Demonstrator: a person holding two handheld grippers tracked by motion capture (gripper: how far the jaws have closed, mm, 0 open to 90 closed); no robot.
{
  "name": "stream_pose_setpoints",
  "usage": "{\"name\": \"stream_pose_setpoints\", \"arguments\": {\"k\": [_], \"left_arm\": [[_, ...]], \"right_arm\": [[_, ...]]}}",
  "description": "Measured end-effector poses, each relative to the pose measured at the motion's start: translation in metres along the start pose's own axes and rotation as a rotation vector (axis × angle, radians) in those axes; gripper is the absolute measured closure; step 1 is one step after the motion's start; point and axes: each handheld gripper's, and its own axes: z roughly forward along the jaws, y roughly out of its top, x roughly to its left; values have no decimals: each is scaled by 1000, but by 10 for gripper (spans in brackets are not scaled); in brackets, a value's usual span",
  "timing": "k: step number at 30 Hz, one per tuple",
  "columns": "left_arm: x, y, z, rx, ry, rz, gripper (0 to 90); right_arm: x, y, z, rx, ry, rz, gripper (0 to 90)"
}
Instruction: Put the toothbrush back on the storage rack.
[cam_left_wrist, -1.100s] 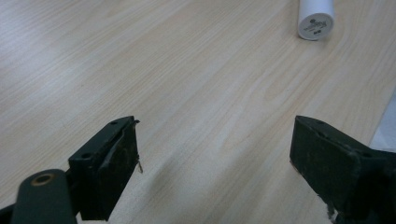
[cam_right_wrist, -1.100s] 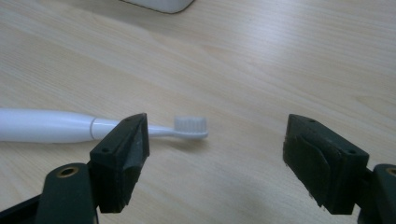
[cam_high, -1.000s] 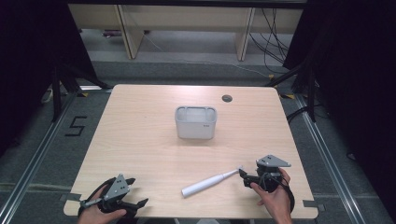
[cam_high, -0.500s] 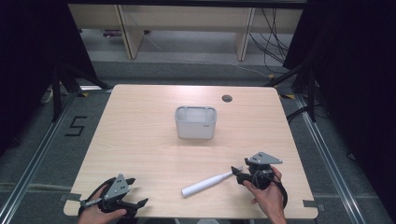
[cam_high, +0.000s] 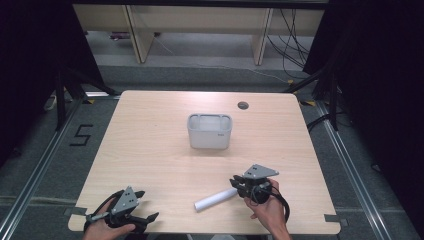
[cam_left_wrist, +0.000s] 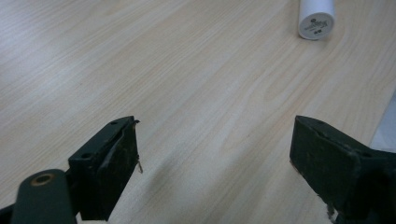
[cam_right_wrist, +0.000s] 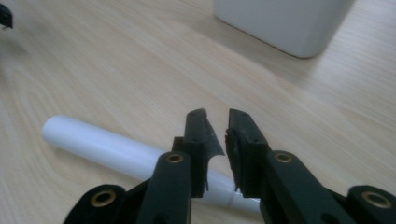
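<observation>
A white tube (cam_high: 215, 199) lies on the wooden table (cam_high: 150, 150) near the front edge, right of centre. My right gripper (cam_high: 235, 181) hovers over the tube's right end, held in a hand. In the right gripper view its jaws (cam_right_wrist: 217, 116) stand almost together with only a slim gap, and the tube (cam_right_wrist: 102, 144) runs crosswise beneath them, not between them. My left gripper (cam_high: 148, 205) rests at the front left corner, wide open. In the left gripper view nothing sits between the jaws (cam_left_wrist: 215, 140), and the tube's capped end (cam_left_wrist: 316, 21) shows far off at the upper right.
A white rectangular bin (cam_high: 209, 131) stands at the table's middle, and its wall (cam_right_wrist: 285, 23) is just beyond the right gripper. A dark cable hole (cam_high: 243, 105) sits near the back edge. Black frames and cables surround the table.
My right gripper has slid left along the table until it covers the tube's right end. The tube, the bin and the left gripper have stayed put.
</observation>
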Motion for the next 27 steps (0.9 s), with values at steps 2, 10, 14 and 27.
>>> {"name": "stream_pose_setpoints", "arguments": {"k": [2,10,14,27], "left_arm": [[0,0,0,2,-3,-2,147],[0,1,-1,1,0,-3,148],[1,1,-2,16,-14,10,148],[0,1,-1,2,-1,-2,148]], "right_arm": [[5,2,5,-6,15,-25,820],[22,9,20,21,81,-72,890],[28,11,25,37,100,-81,897],[49,17,42,69,144,-123,897]]}}
